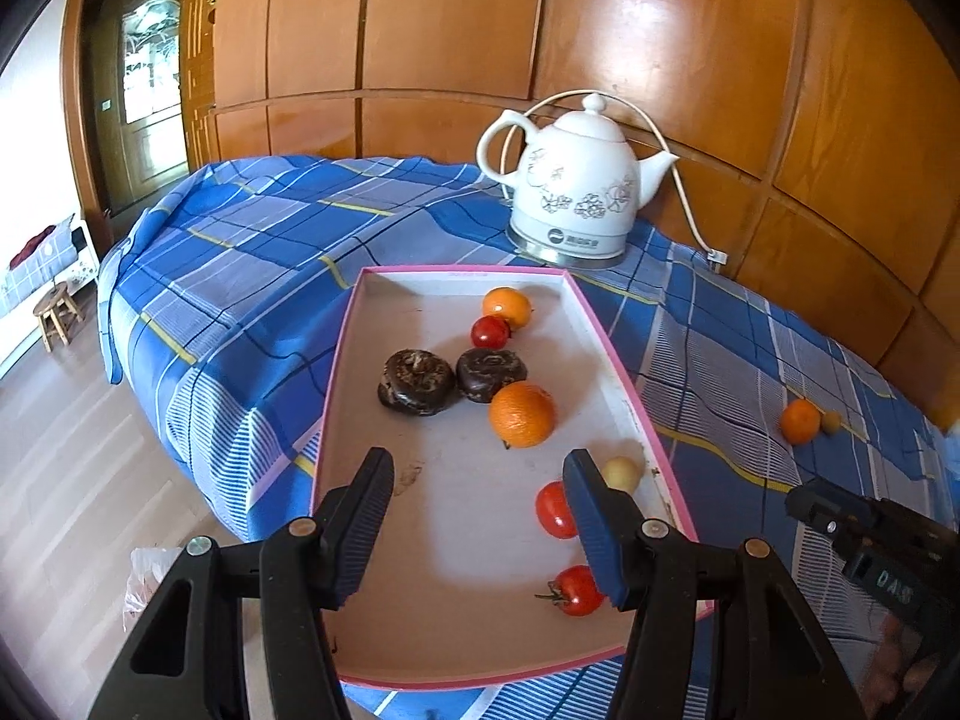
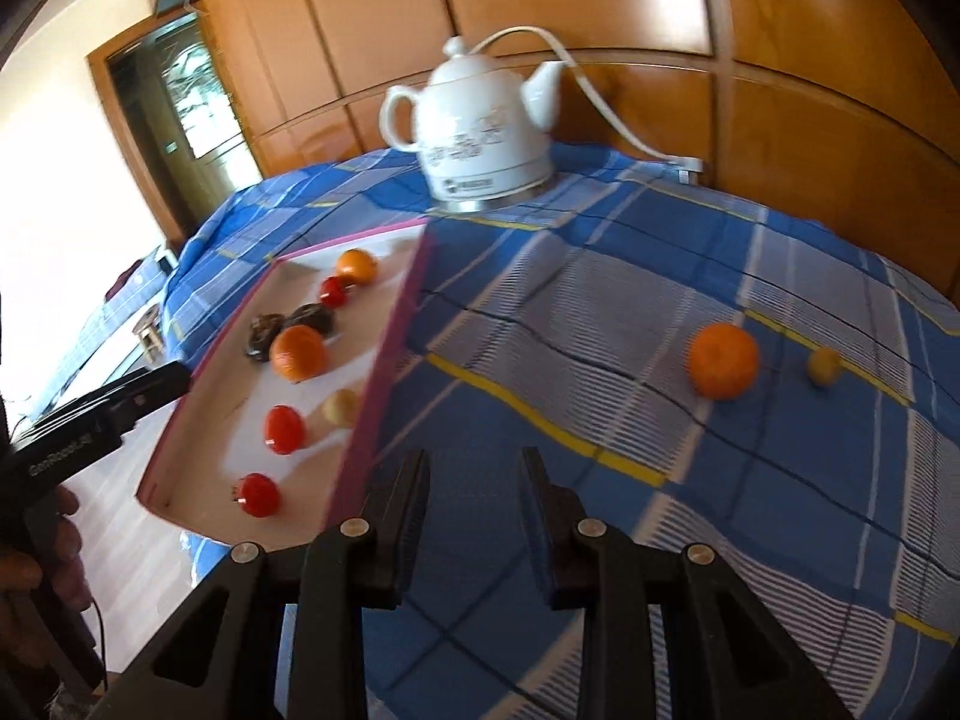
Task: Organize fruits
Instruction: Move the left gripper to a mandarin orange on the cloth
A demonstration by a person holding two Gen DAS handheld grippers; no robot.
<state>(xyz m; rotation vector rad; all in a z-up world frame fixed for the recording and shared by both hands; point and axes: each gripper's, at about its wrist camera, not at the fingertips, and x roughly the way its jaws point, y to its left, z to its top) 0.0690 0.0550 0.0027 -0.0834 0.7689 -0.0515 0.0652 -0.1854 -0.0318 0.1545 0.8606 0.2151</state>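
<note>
Fruit sorting well along: pink-rimmed tray [image 1: 606, 354] on bed [image 1: 252, 252] already carrying two oranges, three tomatoes, pale fruit, two dark round fruits; still loose on bedspread, at 3 o'clock from tray: orange [image 2: 723, 360] and small yellow fruit [image 2: 824, 366]; left gripper [image 1: 477, 528] above tray, jaws wide, empty; right gripper [image 2: 474, 516] above bedspread, jaws parted, gripping nothing; kettle [image 1: 570, 180] at 12 o'clock.

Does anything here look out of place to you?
Yes. An orange and a small yellowish fruit lie loose on the blue checked cloth, apart from the pink-rimmed tray that holds the other fruit. The tray also overhangs the table's near edge.
</note>
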